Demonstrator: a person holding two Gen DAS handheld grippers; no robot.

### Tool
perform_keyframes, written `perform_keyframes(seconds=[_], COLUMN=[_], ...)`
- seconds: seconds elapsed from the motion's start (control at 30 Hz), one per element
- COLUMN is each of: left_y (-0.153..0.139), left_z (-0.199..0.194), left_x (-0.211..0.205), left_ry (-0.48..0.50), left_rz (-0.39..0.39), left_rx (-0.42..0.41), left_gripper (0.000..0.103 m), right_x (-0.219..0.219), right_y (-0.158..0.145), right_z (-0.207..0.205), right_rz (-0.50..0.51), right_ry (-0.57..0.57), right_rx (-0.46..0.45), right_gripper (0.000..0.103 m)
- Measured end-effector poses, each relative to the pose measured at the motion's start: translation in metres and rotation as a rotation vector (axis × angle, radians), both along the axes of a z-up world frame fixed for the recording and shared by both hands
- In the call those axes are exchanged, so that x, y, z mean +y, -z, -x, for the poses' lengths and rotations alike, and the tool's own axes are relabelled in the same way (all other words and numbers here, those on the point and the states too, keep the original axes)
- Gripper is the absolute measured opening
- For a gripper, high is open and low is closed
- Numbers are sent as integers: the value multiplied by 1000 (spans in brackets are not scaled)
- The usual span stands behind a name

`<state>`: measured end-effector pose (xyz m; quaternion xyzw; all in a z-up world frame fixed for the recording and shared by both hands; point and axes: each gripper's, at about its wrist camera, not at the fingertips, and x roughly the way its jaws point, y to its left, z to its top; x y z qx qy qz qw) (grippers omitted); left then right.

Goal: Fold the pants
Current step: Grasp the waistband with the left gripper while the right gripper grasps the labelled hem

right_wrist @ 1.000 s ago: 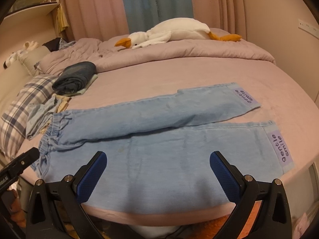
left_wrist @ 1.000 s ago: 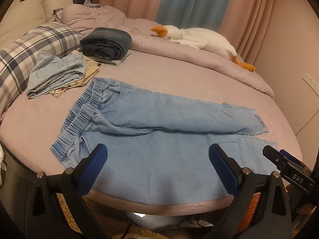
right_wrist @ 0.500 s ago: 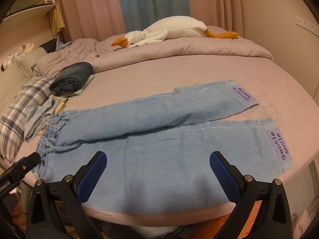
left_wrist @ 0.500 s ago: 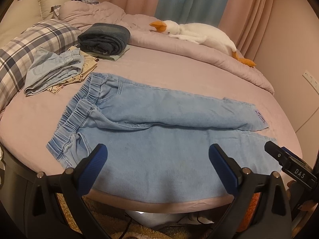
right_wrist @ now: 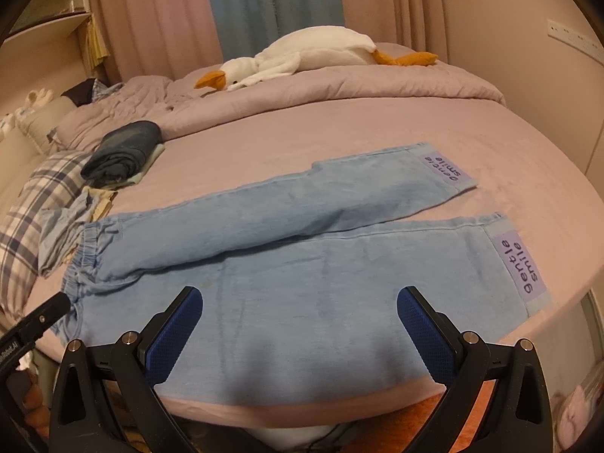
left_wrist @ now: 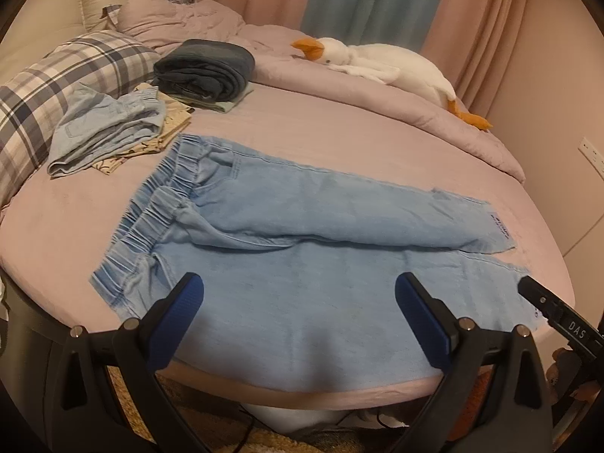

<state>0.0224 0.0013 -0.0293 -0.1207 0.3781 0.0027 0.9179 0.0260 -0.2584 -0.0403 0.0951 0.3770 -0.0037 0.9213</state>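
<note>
Light blue denim pants (left_wrist: 302,264) lie spread flat on the pink bed, elastic waistband to the left, both legs running right; they also show in the right wrist view (right_wrist: 302,264), with purple "gentle smile" labels (right_wrist: 519,268) at the cuffs. The near leg reaches the bed's front edge. My left gripper (left_wrist: 298,302) is open and empty, hovering over the near leg close to the waistband side. My right gripper (right_wrist: 300,313) is open and empty over the near leg's middle. Each gripper's body shows at the edge of the other's view.
Folded dark jeans (left_wrist: 205,68) and a pale blue folded garment (left_wrist: 105,128) lie at the back left by a plaid pillow (left_wrist: 45,87). A white goose plush (left_wrist: 377,64) lies on the rumpled duvet at the back. The bed's front edge (left_wrist: 302,396) drops off just under the grippers.
Both grippers have shifted slightly, so the pants sit a little higher and further in view. Jaws stay open. The pants have not moved.
</note>
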Motion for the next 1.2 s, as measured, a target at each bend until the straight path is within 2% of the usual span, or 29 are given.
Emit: perform_keyframes(seconds=[0.23, 0.33, 0.4, 0.47, 0.53, 0.6, 0.67, 0.73, 0.83, 1.07, 1.2], left_y=[12, 22, 33, 42, 49, 55, 59, 66, 78, 82, 83], left_z=[-5, -6, -8, -13, -15, -19, -23, -29, -31, -26, -28], left_x=[58, 83, 98, 110, 118, 123, 128, 136, 144, 145, 144], left_ry=[-173, -246, -293, -306, -306, -297, -297, -308, -323, -328, -318], left_rz=[10, 14, 12, 41, 60, 76, 109, 148, 164, 188, 211], left_rx=[26, 56, 86, 111, 127, 131, 131, 144, 186, 195, 182], left_gripper=[100, 97, 94, 91, 86, 80, 76, 67, 58, 57, 46], right_x=[-43, -82, -115, -148, -171, -190, -208, -218, -225, -217, -228], right_y=[10, 17, 25, 35, 43, 51, 60, 66, 74, 83, 89], right_z=[-1, 4, 9, 16, 21, 26, 30, 34, 36, 37, 37], right_rz=[-43, -57, -102, -152, -183, -220, -253, -286, -349, -421, -438], right_ry=[103, 217, 303, 379, 439, 486, 535, 561, 570, 551, 560], right_rx=[20, 38, 55, 78, 104, 129, 152, 164, 167, 147, 129], right_gripper=[102, 102, 102, 100, 90, 88, 80, 76, 66, 49, 29])
